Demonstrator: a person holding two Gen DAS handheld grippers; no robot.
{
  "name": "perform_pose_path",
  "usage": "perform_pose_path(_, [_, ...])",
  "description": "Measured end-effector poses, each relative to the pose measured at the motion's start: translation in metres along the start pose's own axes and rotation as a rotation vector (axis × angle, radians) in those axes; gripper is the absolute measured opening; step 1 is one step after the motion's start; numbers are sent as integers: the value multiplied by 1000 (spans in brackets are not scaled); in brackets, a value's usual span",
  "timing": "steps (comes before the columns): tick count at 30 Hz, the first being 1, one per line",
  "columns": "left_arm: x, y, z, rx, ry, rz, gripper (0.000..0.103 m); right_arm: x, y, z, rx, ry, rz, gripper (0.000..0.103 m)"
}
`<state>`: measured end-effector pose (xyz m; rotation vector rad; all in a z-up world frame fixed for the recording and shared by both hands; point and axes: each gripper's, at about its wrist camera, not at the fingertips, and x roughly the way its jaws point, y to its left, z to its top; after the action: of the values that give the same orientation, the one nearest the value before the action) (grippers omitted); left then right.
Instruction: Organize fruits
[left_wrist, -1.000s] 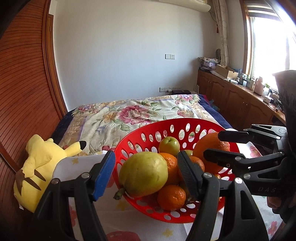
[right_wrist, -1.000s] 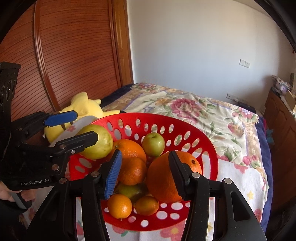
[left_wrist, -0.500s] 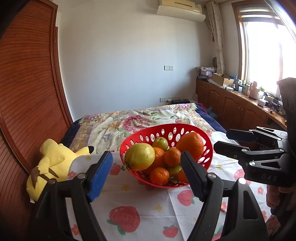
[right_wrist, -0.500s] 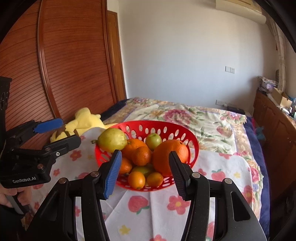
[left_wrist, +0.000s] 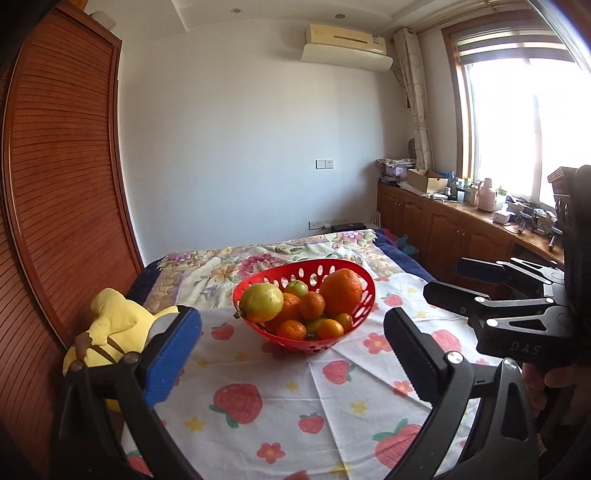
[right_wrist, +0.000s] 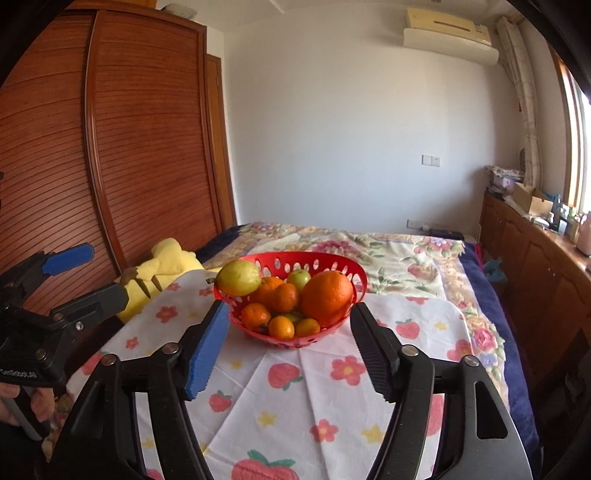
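A red perforated basket (left_wrist: 364, 295) (right_wrist: 332, 263) stands on a strawberry-print cloth (left_wrist: 280, 402) (right_wrist: 295, 391). It holds a big orange (left_wrist: 341, 290) (right_wrist: 327, 297), a yellow-green lemon-like fruit (left_wrist: 261, 302) (right_wrist: 239, 282), a small green apple (left_wrist: 297, 288) (right_wrist: 299, 278) and several small oranges. My left gripper (left_wrist: 291, 350) is well back from the basket, its jaws opening wide with nothing between them. My right gripper (right_wrist: 290, 347) also stands back, jaws opening and empty. Each gripper shows in the other's view, the right gripper (left_wrist: 480, 284) at the right edge and the left gripper (right_wrist: 81, 277) at the left edge.
A yellow plush toy (left_wrist: 110, 325) (right_wrist: 162, 269) lies left of the cloth against a wooden slatted wardrobe (left_wrist: 55, 203). Beyond the basket stretches a floral bedspread (right_wrist: 388, 251). Wooden cabinets (left_wrist: 443, 225) with clutter run under the window at right.
Both grippers have pulled back and risen from the basket, which now looks smaller and farther off. Both sets of jaws have widened, the left more. The fruits stay in the basket.
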<state>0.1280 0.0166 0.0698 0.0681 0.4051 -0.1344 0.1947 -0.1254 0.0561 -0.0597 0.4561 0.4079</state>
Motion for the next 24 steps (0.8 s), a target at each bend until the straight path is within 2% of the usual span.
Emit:
perform_pose_path(4, [-15,-4,-5,-5,-17,10,100,-17,4,-6,6,-33,-27,79])
perform_pose_path(8, [-30,-9,-12,-9,-36,30,100,-34,8,-12,6,-63,-48,80])
perform_pose_path(11, [-39,-10,-18,-27,-44,12,100,-45,10,-18,10,-83,-65,81])
perform_pose_path(16, [-50,-15,-28,-34,-38,6,100,-62,14,-27,10,-101,-101,85])
perform_pose_path(24, [-64,-17,-38,-44,-26,16,100,-82,17,-41,17,-112,-126,86])
